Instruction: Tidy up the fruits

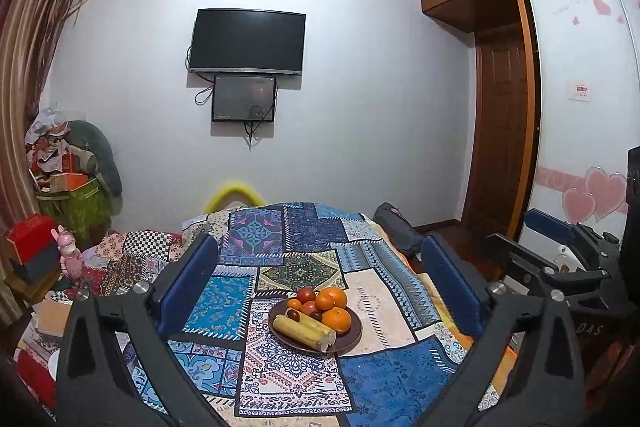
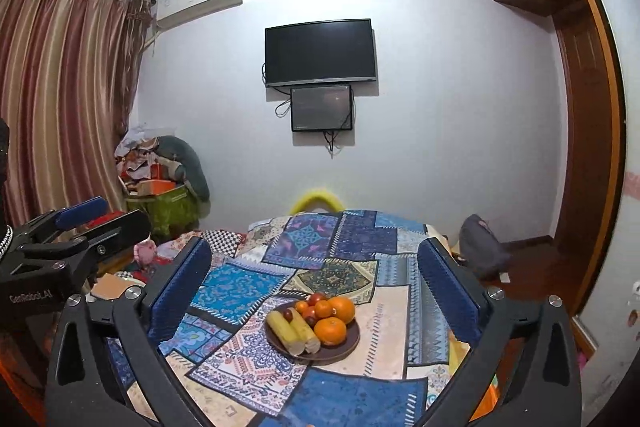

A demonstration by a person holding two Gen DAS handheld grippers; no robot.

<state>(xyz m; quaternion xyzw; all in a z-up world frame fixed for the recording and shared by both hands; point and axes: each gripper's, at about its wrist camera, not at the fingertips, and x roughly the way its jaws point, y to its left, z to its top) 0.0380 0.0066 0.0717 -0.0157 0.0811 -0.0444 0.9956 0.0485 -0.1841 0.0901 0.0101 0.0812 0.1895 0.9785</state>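
Fruit [image 1: 316, 313] heaped on brown plate [image 1: 352, 341]

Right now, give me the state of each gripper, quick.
Left gripper: open, holding nothing, fingers wide apart above the fruit plate.
Right gripper: open, holding nothing, also clear of the plate.

White lettering reading "GenRobot_AI" is printed on the black body of the left hand-held gripper [image 2: 60, 239], seen at the left edge of the right wrist view. In the left wrist view, the letters "DAS" show on the dark body of the right hand-held gripper [image 1: 560, 251], low at the right edge. A small white notice with red characters [image 1: 581, 91] hangs on the wardrobe sliding door [image 1: 580, 39]; its text is too small to read.
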